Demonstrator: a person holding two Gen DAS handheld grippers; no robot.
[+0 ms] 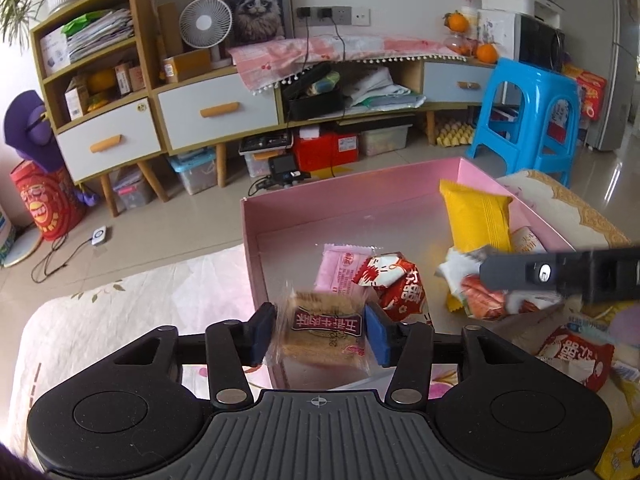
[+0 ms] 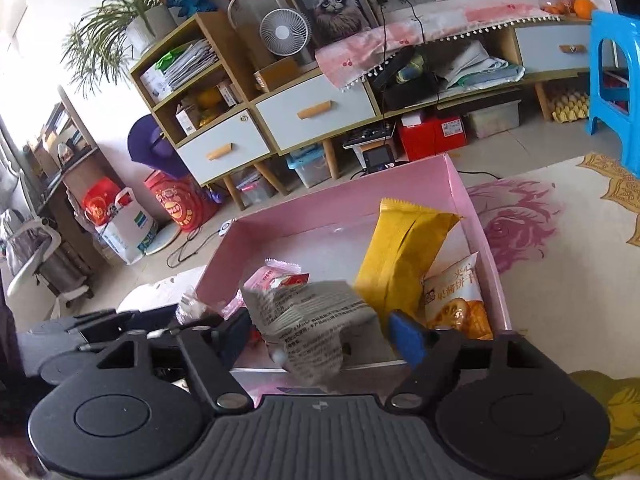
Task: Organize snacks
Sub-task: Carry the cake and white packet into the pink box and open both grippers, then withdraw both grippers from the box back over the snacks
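Hovering over the near edge of a pink box (image 1: 400,184), the left gripper (image 1: 320,330) has a clear-wrapped biscuit (image 1: 322,330) between its blue pads (image 1: 376,334), the jaws partly open; the wrapper's crinkled edges brush both pads, but whether the pads press the packet itself cannot be told. The right gripper (image 2: 324,332) stands wider, its jaws well apart around a white printed packet (image 2: 308,320) that tilts between them, clear of the right-hand pad (image 2: 406,340) and close against the left one, which it partly hides. From the left wrist the same packet shows its red and orange face under the right gripper's dark finger (image 1: 516,274).

Inside the box lie a pale pink sachet (image 1: 340,270) and a red-and-white candy pack (image 1: 400,284) side by side, with a yellow pouch (image 2: 400,252) leaning upright toward the far right corner and an orange cracker bag (image 2: 456,300) propped against the right wall beside it.

The box sits on a floral cloth (image 1: 120,312) covering the work surface, where more wrapped snacks (image 1: 576,354) lie just outside the box's right wall. Beyond, a blue plastic stool (image 1: 528,116) stands on the tiled floor before a low cabinet (image 1: 216,110) with white drawers and a small white fan (image 1: 205,24) on top.
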